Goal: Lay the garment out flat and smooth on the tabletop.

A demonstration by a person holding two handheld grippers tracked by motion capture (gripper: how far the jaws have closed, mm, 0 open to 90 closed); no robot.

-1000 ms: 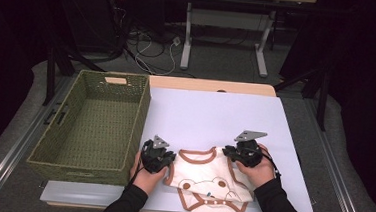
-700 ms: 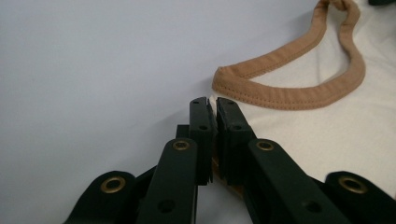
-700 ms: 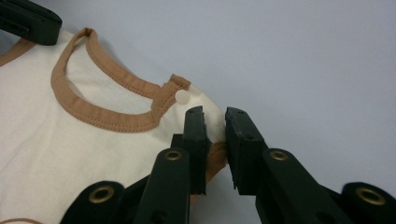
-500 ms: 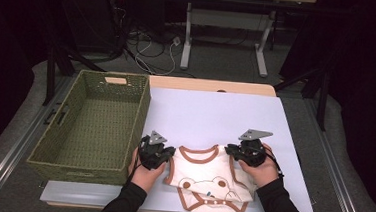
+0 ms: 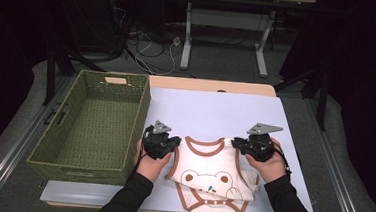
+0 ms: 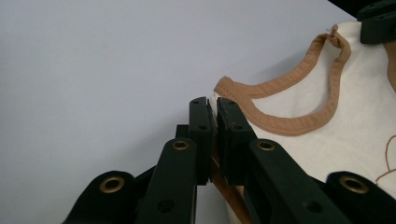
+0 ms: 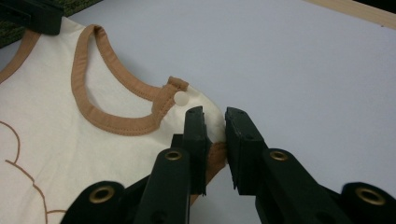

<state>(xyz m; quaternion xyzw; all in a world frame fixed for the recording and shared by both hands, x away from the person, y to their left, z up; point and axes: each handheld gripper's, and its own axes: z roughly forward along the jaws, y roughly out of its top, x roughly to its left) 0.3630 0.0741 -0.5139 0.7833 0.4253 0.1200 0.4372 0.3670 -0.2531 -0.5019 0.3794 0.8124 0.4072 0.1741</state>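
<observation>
jaws of my left tool (image 6: 211, 135) are clamped on the shoulder edge of the cream baby bodysuit (image 6: 322, 140), with its brown binding pinched between the pads at the lower middle of the left gripper view. my right tool (image 7: 215, 149) is clamped the same way on the other shoulder, beside a small white snap (image 7: 180, 97) on the neckline tab.

in the high view my left tool (image 5: 161, 143) sits left of centre in the lower part of the frame and my right tool (image 5: 254, 144) to the right of centre, with the bodysuit (image 5: 211, 180) stretched between them. its frog face print faces up, and its lower part lies on the white tabletop (image 5: 215, 113) near the bottom edge. a green woven basket (image 5: 94, 124) stands on the left of the frame, just beside my left hand (image 5: 151, 166).
</observation>
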